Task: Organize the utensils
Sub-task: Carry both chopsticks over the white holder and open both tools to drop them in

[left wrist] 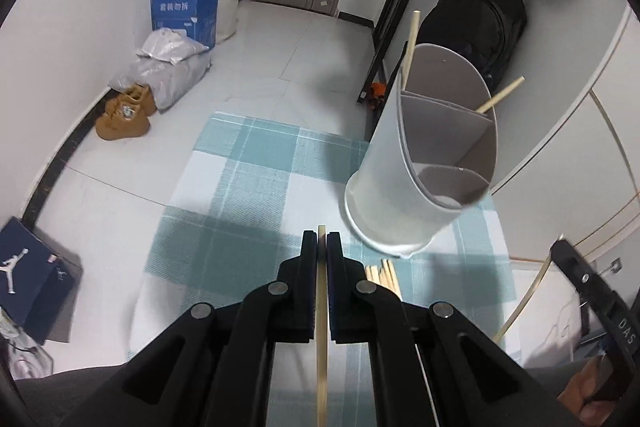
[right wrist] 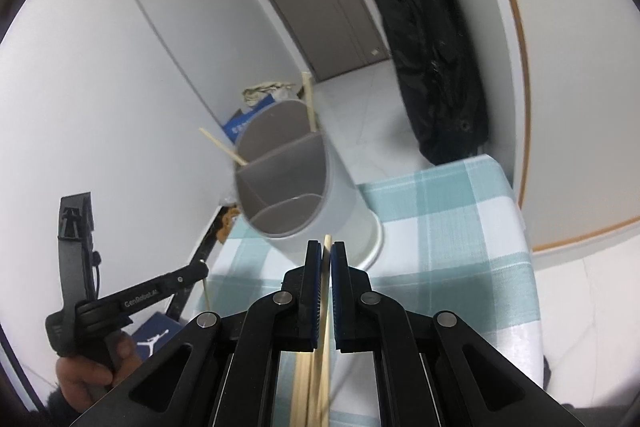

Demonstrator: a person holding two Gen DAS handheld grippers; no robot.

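Observation:
A grey cylindrical utensil holder with divided compartments stands on the checked cloth; two wooden chopsticks stick out of its far compartments. My left gripper is shut on one chopstick, left of and short of the holder. Several loose chopsticks lie on the cloth beside it. In the right wrist view the holder is just ahead. My right gripper is shut on a chopstick, with more chopsticks lying below it.
A black backpack and a folded black stand are behind the holder. Shoes, bags and a blue box lie on the floor at left. A Jordan box sits low left. The cloth's edge drops off at right.

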